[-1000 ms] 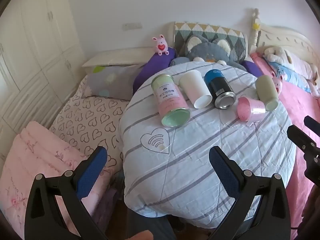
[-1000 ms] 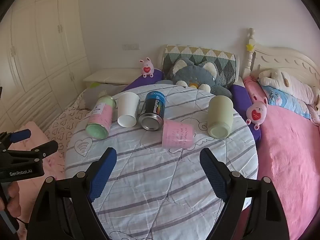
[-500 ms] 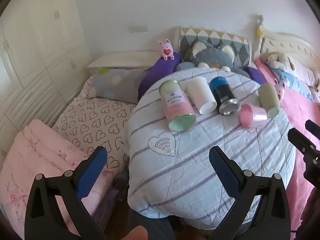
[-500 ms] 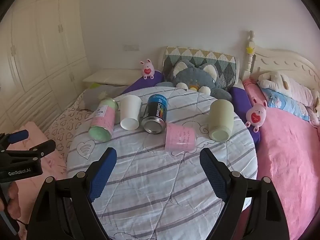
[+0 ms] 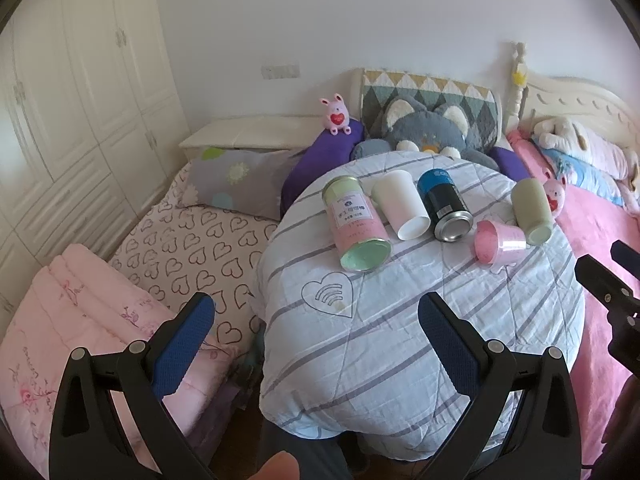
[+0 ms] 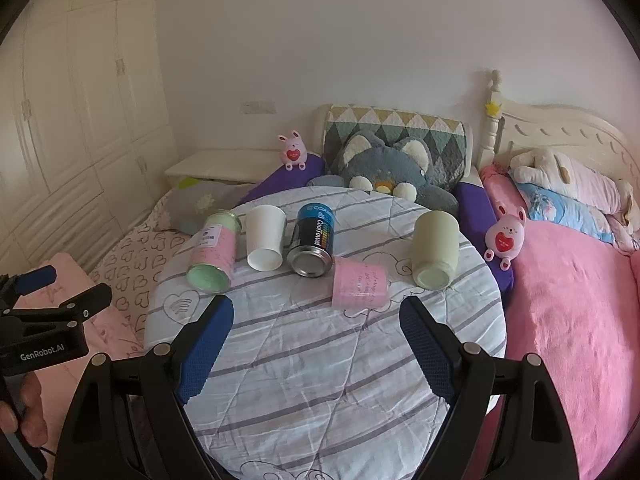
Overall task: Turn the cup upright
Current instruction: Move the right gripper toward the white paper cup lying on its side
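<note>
Left wrist view: left gripper (image 5: 316,328) spread wide with nothing between the blue pads, hovering at the near edge of the round table under a striped quilt (image 5: 400,320). Five containers lying on their sides in a row at the far half: pink-and-green canister (image 5: 356,222), white paper cup (image 5: 401,204) just beside it (mouth facing the camera), blue-black can (image 5: 446,205), pink cup (image 5: 499,241) tipped over, sage-green cup (image 5: 533,210). At the right edge, part of the right gripper (image 5: 612,280).

Right wrist view: right gripper (image 6: 316,334) likewise released and empty, above the quilt's near half. Same row ahead: canister (image 6: 212,254), white paper cup (image 6: 264,236), can (image 6: 313,240), pink cup (image 6: 359,283) nearest (just beside the can), sage-green cup (image 6: 435,250) apart to the right. Grey cat plush (image 6: 384,168) behind the table.
</note>
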A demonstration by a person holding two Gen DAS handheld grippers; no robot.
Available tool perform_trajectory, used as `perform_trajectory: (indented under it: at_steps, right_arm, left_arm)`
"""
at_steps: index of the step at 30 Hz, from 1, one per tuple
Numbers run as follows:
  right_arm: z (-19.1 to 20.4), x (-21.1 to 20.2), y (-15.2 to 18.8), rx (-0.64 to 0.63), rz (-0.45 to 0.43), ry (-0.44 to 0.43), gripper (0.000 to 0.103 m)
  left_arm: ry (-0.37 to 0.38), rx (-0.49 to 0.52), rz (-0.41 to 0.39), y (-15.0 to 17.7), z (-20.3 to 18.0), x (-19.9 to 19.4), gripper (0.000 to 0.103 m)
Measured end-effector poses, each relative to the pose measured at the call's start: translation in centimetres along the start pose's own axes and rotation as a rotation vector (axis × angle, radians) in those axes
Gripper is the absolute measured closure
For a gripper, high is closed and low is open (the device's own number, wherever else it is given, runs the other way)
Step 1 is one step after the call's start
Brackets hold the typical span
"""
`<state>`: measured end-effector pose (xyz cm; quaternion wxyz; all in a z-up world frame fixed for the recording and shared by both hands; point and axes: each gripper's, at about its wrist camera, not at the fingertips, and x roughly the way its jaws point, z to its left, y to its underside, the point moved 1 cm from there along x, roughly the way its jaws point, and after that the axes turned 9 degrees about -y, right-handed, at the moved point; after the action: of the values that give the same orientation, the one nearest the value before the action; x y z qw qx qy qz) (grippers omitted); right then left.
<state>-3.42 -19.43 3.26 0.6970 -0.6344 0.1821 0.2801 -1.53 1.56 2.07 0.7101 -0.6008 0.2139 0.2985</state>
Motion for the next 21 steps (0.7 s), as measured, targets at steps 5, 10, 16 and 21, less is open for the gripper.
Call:
perform_trajectory:
  at_steps: [5,10,16,21]
  right_arm:
    - [0.7,0.2,-0.1,-0.012,0.001,-0.006,0.017]
    - [1.1,0.2,-0.1,-0.019,0.003,-0.008,0.017]
    - [1.4,0.6,-0.2,-0.021,0.007,-0.01,0.017]
    - [2.0,1.3,-0.6,-0.032,0.018,-0.013,0.017]
  left_arm:
    - [-0.007,-0.014,-0.01,-0.1,0.7,-0.3,0.0]
    - [-0.009,-0.023,-0.008,-0.2,1.3,-0.3,0.0]
    - [-0.009,-0.025,-0.007,-0.1,1.3,-0.2,0.0]
    - [-0.009,-0.029,0.003,-0.2,1.7,0.3,0.0]
